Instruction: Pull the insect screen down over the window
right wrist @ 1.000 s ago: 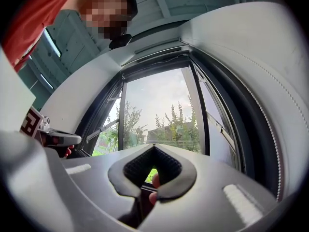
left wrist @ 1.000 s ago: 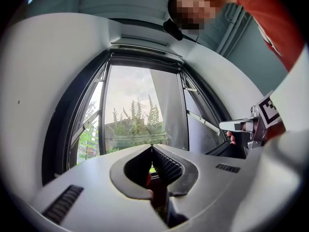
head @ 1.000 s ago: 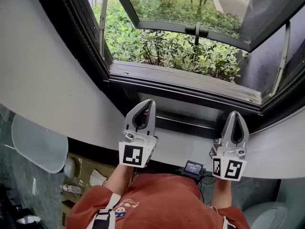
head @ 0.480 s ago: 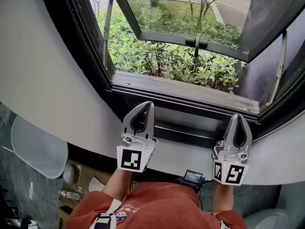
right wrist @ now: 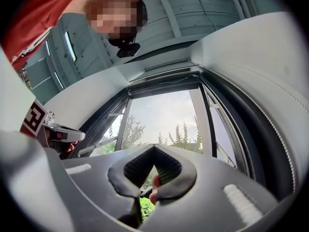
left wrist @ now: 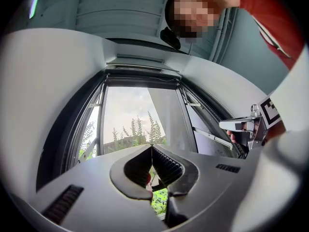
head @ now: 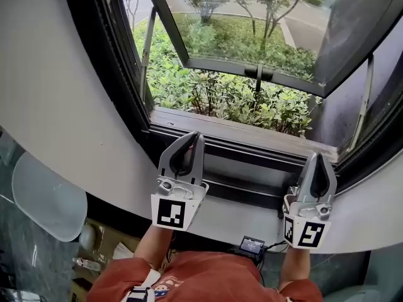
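Evidently the reach step: left tool (head: 196,137) and right tool (head: 317,158), both closed and empty, face the window (head: 239,131); next, they must open and grip the screen overhead.

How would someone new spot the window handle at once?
Find the glass sash swung outward over the green bushes. Follow its dark bottom rail to the middle, where the handle hangs down. Unlike the pale slanted stays at either side, it is short, dark and central.
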Demonstrator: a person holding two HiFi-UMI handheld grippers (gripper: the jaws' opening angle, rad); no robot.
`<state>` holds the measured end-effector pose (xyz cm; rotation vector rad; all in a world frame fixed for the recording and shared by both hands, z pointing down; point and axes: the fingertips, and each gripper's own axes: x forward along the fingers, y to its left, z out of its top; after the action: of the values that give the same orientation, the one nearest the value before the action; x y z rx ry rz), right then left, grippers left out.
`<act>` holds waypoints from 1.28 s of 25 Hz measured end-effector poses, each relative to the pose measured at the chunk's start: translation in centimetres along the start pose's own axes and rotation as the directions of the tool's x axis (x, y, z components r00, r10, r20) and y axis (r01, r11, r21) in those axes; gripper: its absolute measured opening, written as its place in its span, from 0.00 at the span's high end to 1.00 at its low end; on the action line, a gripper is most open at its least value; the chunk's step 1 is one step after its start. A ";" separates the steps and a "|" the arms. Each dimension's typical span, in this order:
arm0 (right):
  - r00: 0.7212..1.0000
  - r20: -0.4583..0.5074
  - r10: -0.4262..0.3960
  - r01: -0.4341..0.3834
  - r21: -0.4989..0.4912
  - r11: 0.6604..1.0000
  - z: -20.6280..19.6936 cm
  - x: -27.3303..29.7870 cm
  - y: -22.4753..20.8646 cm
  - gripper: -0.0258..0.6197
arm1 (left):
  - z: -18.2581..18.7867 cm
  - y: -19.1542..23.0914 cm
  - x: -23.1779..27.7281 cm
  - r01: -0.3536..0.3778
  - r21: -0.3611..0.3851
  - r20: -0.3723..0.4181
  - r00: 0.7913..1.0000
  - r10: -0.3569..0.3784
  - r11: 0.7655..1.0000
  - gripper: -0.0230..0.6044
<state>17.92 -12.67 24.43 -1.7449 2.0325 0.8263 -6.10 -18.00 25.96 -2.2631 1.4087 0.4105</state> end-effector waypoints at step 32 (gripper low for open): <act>0.976 0.219 0.008 0.023 -0.139 0.990 7.8 5.2 -3.5 0.94 | 8.1 3.1 4.1 -0.072 0.083 0.212 0.976 0.053 0.994 0.95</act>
<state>19.46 -12.10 14.54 -1.6490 1.8613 1.1311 -7.26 -18.23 16.44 -2.0417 1.3638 0.5768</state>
